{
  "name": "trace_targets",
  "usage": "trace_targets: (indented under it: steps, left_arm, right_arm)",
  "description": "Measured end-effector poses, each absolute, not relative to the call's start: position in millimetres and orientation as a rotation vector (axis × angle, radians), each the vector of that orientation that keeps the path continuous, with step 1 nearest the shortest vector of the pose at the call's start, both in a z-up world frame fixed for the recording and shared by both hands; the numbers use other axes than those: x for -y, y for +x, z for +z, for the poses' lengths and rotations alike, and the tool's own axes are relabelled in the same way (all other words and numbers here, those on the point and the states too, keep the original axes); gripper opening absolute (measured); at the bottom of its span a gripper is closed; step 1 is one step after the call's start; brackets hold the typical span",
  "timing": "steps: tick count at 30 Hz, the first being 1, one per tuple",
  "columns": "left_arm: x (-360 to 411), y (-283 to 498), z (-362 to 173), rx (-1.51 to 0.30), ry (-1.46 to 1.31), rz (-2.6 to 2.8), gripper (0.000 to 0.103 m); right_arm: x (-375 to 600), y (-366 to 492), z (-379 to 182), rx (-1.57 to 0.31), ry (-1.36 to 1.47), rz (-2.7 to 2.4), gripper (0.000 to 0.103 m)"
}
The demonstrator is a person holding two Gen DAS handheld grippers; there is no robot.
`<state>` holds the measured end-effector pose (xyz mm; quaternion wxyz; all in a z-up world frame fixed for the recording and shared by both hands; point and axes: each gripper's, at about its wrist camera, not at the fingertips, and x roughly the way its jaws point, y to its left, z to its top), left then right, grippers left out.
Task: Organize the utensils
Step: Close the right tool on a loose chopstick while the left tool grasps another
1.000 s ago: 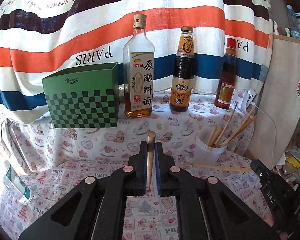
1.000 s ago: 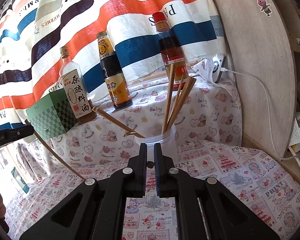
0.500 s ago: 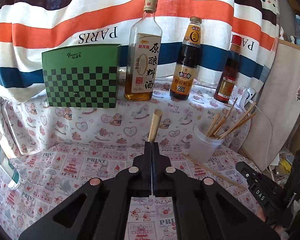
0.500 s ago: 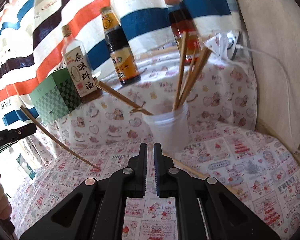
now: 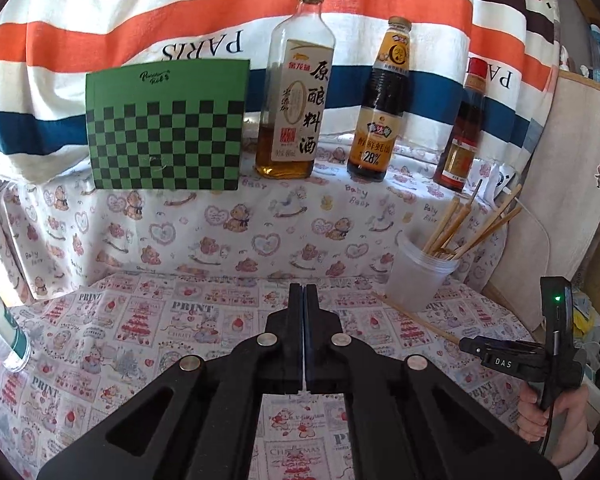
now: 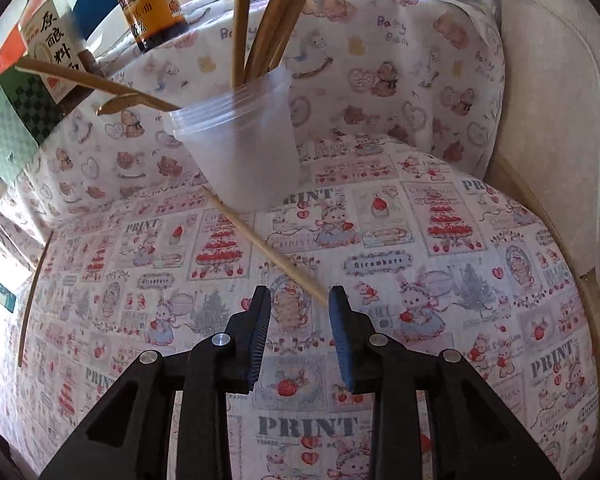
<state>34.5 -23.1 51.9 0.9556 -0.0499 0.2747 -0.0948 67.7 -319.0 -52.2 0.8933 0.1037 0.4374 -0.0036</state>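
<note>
A table draped in a printed cloth [image 6: 440, 240] carries a clear plastic cup [image 6: 244, 148] of chopsticks ahead of the right claw. One loose chopstick [image 6: 266, 246] lies on the cloth, reaching from the cup's base toward the claw's tips, and another chopstick [image 6: 34, 292] lies far to its left.

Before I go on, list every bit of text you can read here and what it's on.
"PARIS": striped curtain
"原酿料酒": clear bottle
"28%": dark sauce bottle
"DAS": right gripper
"PRINT", "Strawbare": tablecloth
"Baby Bear": back cloth
Green box logo, red-capped bottle label: unreadable.
</note>
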Motion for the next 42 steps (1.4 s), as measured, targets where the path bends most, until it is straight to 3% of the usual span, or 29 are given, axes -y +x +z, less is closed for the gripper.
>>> trace_targets:
  steps: [2, 5, 7, 9, 12, 17, 20, 23, 31, 33, 34, 42]
  left_arm:
    - [18, 36, 45, -0.577, -0.09, -0.181, 0.003]
    - [7, 36, 36, -0.587, -0.067, -0.147, 0.026]
    - [-2, 38, 29, -0.609, -0.049, -0.126, 0.049]
    - [-10, 42, 22, -0.634, -0.029, -0.104, 0.063]
    - [-19, 49, 5, -0.728, 0.021, -0.113, 0.071]
    - [-27, 52, -25, -0.857, 0.069, -0.11, 0.074]
    - [-30, 50, -40, -0.911, 0.094, -0.103, 0.074]
    - [-33, 43, -46, -0.933, 0.118, -0.094, 0.074]
    - [-40, 7, -47, -0.9, 0.114, -0.1, 0.074]
    - [-44, 4, -47, -0.898, 0.096, -0.099, 0.074]
    - [-48, 2, -47, -0.894, 0.086, -0.1, 0.074]
    - [-70, -4, -60, -0.949, -0.011, -0.128, 0.075]
  right_arm:
    - [309, 68, -55, -0.914, 0.163, -0.005, 0.032]
    - [304, 66, -58, -0.908, 0.15, -0.025, 0.032]
    - [306, 67, -57, -0.893, 0.144, -0.044, 0.032]
    - [308, 69, -56, -0.878, 0.129, -0.076, 0.033]
    - [309, 76, -60, -0.913, 0.12, -0.054, 0.037]
    - [299, 77, -61, -0.942, 0.086, 0.007, 0.035]
    - [291, 72, -59, -0.979, 0.09, 0.105, 0.012]
    - [285, 66, -53, -0.976, 0.119, 0.197, 0.009]
    - [275, 54, -39, -0.911, 0.073, 0.154, 0.011]
    - [271, 46, -41, -0.917, 0.057, 0.153, 0.026]
    - [269, 41, -43, -0.929, 0.046, 0.158, 0.028]
    - [252, 3, -60, -0.93, -0.02, 0.124, 0.028]
